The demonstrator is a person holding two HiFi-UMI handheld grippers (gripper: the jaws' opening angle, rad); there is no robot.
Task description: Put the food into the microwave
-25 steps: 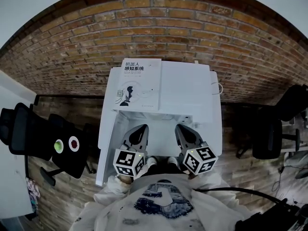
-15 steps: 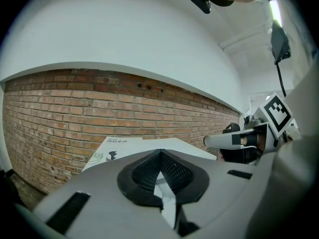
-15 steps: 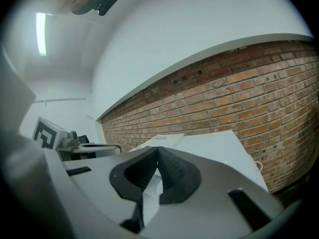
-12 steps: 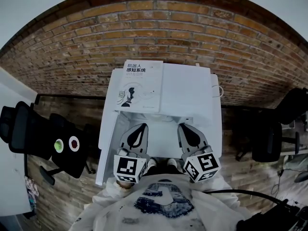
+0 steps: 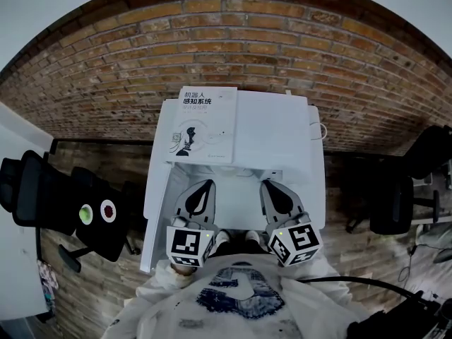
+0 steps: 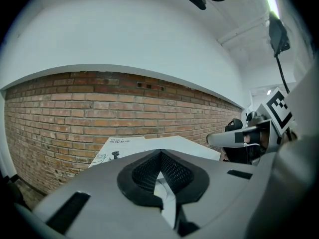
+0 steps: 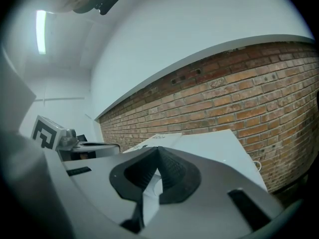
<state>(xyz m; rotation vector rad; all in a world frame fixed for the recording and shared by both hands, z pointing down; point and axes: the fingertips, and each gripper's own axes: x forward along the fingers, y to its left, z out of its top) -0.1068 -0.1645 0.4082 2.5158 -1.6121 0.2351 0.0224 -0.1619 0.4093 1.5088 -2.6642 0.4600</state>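
No food shows in any view. The white microwave [image 5: 275,136] stands against the brick wall, seen from above, with a white book [image 5: 203,124] lying on its left half. My left gripper [image 5: 200,184] and right gripper [image 5: 272,184] are side by side close to my chest, pointing at the microwave's front. Both are shut with nothing between the jaws. In the left gripper view the closed tips [image 6: 159,156] point over the microwave top and book [image 6: 117,146]. The right gripper view shows its closed tips [image 7: 158,151] the same way.
A white panel [image 5: 152,217] runs down from the microwave's left front corner beside my left gripper. Black office chairs stand at the left [image 5: 42,189] and right [image 5: 395,196]. A thin cable [image 5: 322,130] loops at the microwave's right edge. The brick wall [image 5: 233,48] is behind.
Both grippers have drawn back slightly toward my body and stay shut. Nothing else has moved.
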